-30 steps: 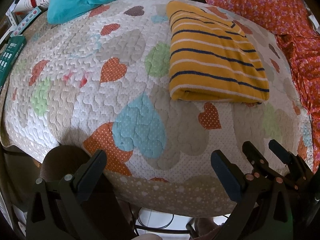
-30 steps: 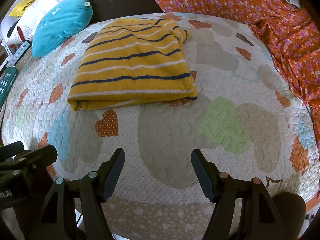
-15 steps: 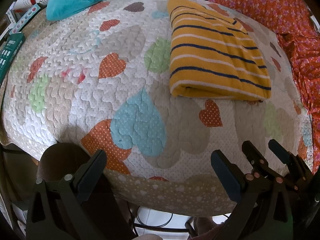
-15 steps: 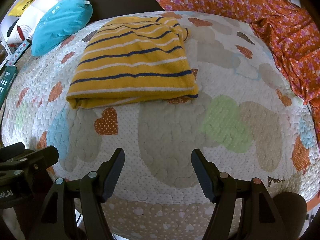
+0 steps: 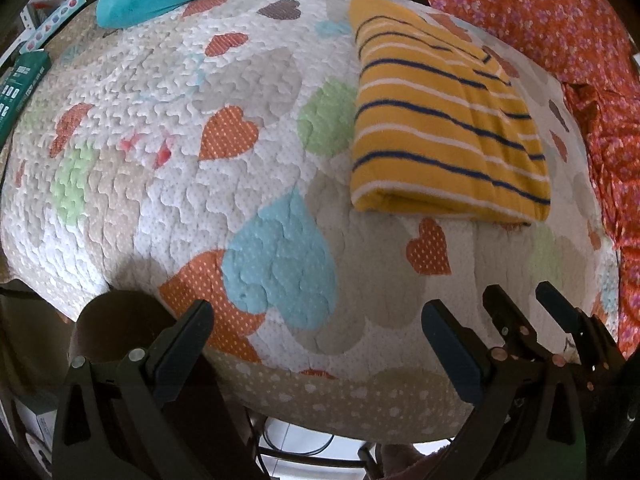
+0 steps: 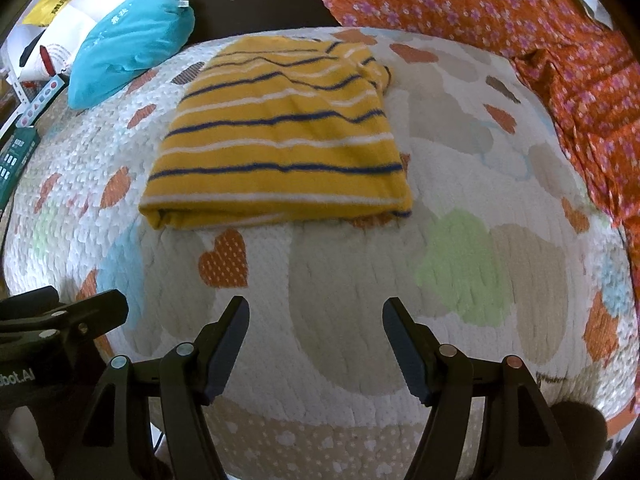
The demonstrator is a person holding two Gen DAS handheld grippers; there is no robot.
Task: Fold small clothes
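Nearest the cameras, the left gripper (image 5: 316,320) hung over the near edge of the heart-print quilt (image 5: 168,80), its jaws spread wide with nothing between them. The right gripper (image 6: 316,316) hung just beside it over the same edge, also spread and empty — in the left wrist view its black fingers showed at the lower right, and in the right wrist view the left one showed at the lower left.

Beyond both grippers, past a small orange heart on the quilt, lay the folded striped garment (image 6: 280,140): yellow with navy and white stripes, flat on the quilt, its folded edge toward the grippers and well apart from them. Neither gripper touched it.

Farther back and to the left of the garment, a teal pouch (image 6: 128,40) rested at the quilt's far edge, with a white bag (image 6: 64,12) behind it and a green box (image 5: 20,80) at the quilt's left edge. To the right of the garment and beyond it — an orange floral cloth (image 6: 520,32) lay rumpled along the quilt's far right side.
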